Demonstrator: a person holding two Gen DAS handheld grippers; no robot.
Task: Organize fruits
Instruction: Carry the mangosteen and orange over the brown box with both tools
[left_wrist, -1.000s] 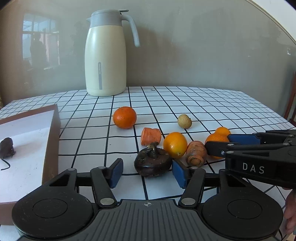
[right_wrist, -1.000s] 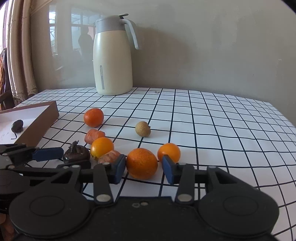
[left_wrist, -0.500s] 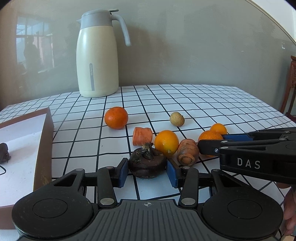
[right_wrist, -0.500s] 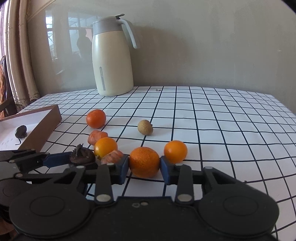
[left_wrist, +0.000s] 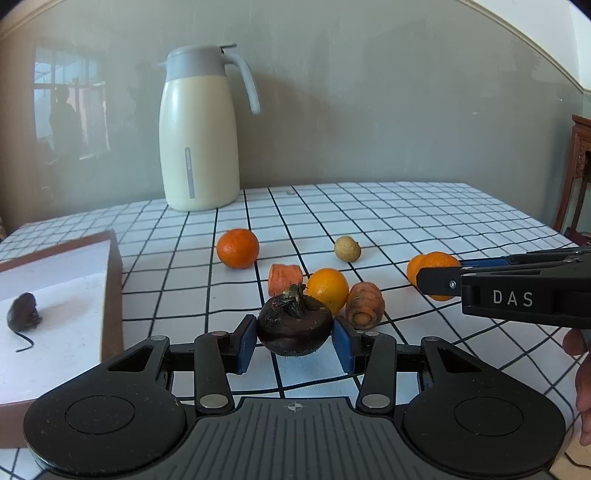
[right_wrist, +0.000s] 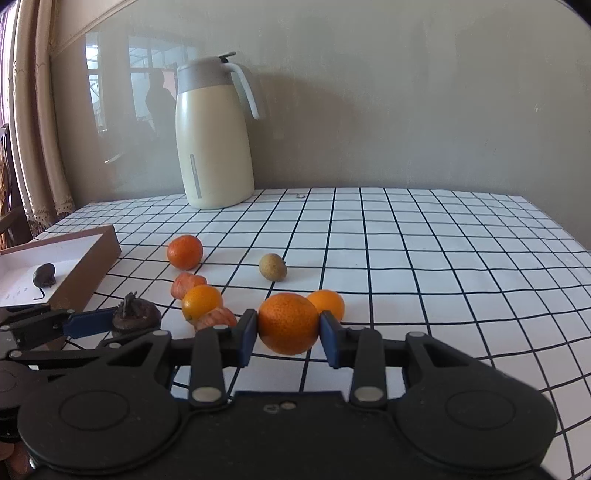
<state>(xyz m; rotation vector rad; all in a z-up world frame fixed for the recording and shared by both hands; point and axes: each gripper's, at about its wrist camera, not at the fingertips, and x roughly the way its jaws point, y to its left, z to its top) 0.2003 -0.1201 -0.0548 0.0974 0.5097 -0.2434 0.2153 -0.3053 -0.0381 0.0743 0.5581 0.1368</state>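
Note:
My left gripper (left_wrist: 294, 341) is shut on a dark purple fruit (left_wrist: 294, 324) with a dry stem, its blue pads pressing both sides. My right gripper (right_wrist: 288, 338) is shut on a large orange (right_wrist: 288, 322). A smaller orange (right_wrist: 328, 303) lies just behind it. Between the two grippers sit a yellow-orange citrus (left_wrist: 327, 289) and two carrot pieces (left_wrist: 364, 304) (left_wrist: 284, 277). Farther back lie a mandarin (left_wrist: 238, 247) and a small tan fruit (left_wrist: 347, 249). In the left wrist view the right gripper (left_wrist: 439, 275) reaches in from the right, hiding part of its orange.
A brown-rimmed white tray (left_wrist: 113, 280) stands at the left, with another dark fruit (left_wrist: 22, 312) in it. A cream thermos jug (left_wrist: 199, 136) stands at the back by the wall. The checked tablecloth (right_wrist: 443, 266) stretches to the right. A hand (left_wrist: 581, 376) shows at the right edge.
Both grippers closed from open onto their fruits: the left onto the dark purple fruit, the right onto the large orange. Both views have tilted up slightly since.

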